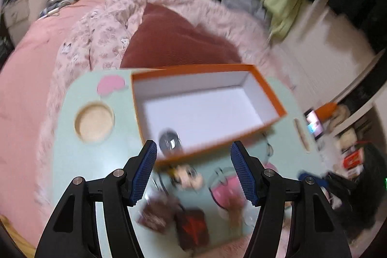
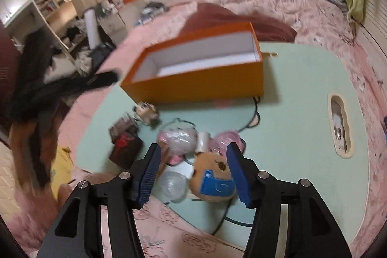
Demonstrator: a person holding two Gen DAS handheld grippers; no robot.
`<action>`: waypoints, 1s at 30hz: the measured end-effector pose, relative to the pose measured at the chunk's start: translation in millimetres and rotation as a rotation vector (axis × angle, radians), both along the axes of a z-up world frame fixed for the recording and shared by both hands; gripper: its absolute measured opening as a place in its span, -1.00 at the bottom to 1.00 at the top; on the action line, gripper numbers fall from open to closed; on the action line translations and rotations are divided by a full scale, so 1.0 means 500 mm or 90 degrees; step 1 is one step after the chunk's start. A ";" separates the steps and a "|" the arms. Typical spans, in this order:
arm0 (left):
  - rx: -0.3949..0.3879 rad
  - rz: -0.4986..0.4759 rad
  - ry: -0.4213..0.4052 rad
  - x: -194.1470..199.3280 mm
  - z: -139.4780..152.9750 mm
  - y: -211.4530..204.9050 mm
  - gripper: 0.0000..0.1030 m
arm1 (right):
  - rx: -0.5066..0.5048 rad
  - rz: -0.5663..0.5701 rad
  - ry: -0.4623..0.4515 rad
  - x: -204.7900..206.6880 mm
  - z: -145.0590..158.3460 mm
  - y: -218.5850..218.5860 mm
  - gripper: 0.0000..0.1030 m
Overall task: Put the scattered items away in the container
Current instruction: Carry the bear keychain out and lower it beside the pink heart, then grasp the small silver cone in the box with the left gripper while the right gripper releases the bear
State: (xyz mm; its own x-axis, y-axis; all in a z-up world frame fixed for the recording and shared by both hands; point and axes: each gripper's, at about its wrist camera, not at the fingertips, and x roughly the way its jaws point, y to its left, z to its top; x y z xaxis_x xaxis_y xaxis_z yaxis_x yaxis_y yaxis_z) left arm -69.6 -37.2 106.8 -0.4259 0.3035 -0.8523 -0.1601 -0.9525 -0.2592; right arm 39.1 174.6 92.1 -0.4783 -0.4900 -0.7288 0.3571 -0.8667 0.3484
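An orange box (image 1: 268,88) with a white inside stands on a mint green lap table (image 1: 96,156); it also shows in the right wrist view (image 2: 198,84). A clear round ball (image 1: 169,140) lies in its near corner. My left gripper (image 1: 193,168) is open and empty above the box's near wall, over a small dog figure (image 1: 189,178), a dark red gift box (image 1: 193,226) and a pink item (image 1: 225,192). My right gripper (image 2: 193,173) is open and empty just above a brown plush bear (image 2: 212,179), a clear ball (image 2: 173,185) and wrapped pink items (image 2: 180,140).
The table (image 2: 302,93) rests on a pink bed with a rumpled floral quilt (image 1: 101,33). A round cup recess (image 1: 94,122) sits at its left. A dog figure (image 2: 146,111) and the gift box (image 2: 124,144) lie near the table's left edge. Shelves and clothes surround the bed.
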 end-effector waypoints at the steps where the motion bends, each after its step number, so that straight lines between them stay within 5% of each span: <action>1: 0.005 0.004 -0.046 -0.036 -0.008 0.001 0.24 | -0.010 0.003 -0.001 0.003 0.001 0.003 0.08; 7: -0.130 0.022 -0.185 -0.125 -0.081 0.040 0.09 | -0.032 0.014 -0.014 0.009 -0.012 0.015 0.08; 13: -0.169 0.001 -0.277 -0.132 -0.148 0.076 0.03 | -0.057 0.007 -0.019 0.008 -0.021 0.029 0.08; 17: -0.195 -0.007 -0.278 -0.136 -0.171 0.078 -0.29 | -0.064 0.007 -0.012 0.012 -0.016 0.032 0.08; 23: -0.182 -0.006 -0.262 -0.133 -0.165 0.077 -0.35 | -0.073 0.001 -0.005 0.014 -0.009 0.037 0.08; 25: -0.165 -0.010 -0.254 -0.132 -0.160 0.073 -0.93 | -0.072 0.000 -0.004 0.014 -0.008 0.036 0.08; 30: -0.137 -0.005 -0.237 -0.137 -0.163 0.058 -0.92 | -0.072 -0.004 -0.008 0.012 -0.010 0.038 0.08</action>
State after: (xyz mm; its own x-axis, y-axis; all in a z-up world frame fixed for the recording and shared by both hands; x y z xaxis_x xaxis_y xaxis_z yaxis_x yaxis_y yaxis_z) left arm -138.1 -8.0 25.5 -0.0748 0.1034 -0.9918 -0.1009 -0.9903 -0.0956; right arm 45.0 193.7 87.4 -0.4726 -0.5666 -0.6750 0.3461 -0.8237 0.4491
